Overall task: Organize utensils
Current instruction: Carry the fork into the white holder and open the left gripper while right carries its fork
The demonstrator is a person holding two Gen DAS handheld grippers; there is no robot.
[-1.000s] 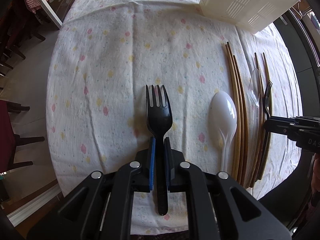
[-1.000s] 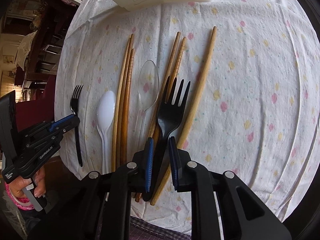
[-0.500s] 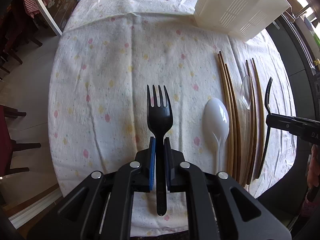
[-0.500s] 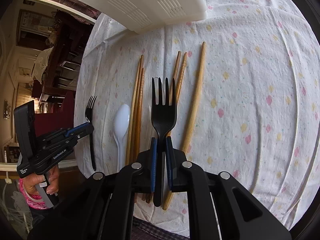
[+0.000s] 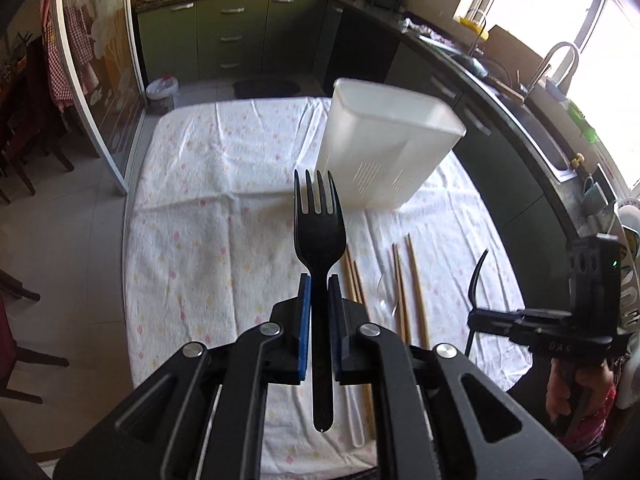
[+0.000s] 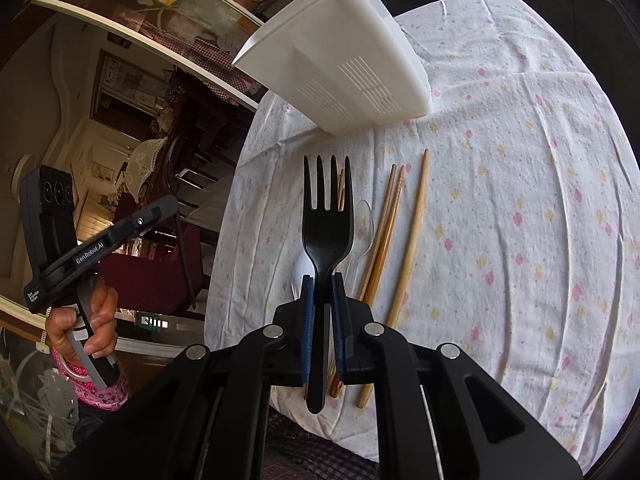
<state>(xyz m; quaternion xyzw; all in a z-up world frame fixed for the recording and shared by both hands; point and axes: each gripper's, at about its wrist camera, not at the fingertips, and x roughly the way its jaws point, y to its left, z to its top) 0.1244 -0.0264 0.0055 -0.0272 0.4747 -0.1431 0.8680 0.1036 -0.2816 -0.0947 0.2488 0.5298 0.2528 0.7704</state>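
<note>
i see the utensil holder (image 5: 384, 152) standing on the cloth-covered table (image 5: 208, 216) at its far side. nearer me, the chopsticks (image 6: 412, 236) lie side by side on the cloth, a spoon (image 6: 301, 274) to their left.

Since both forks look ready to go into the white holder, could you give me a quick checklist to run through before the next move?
1. Left gripper shut on its black fork: ok.
2. Right gripper shut on the other black fork: ok.
3. Both forks lifted off the tablecloth: ok.
4. White holder upright, mouth facing up: ok.
5. Holder interior free of obstructions: cannot tell.
6. Chopsticks and white spoon lying clear of the holder: ok.
</note>
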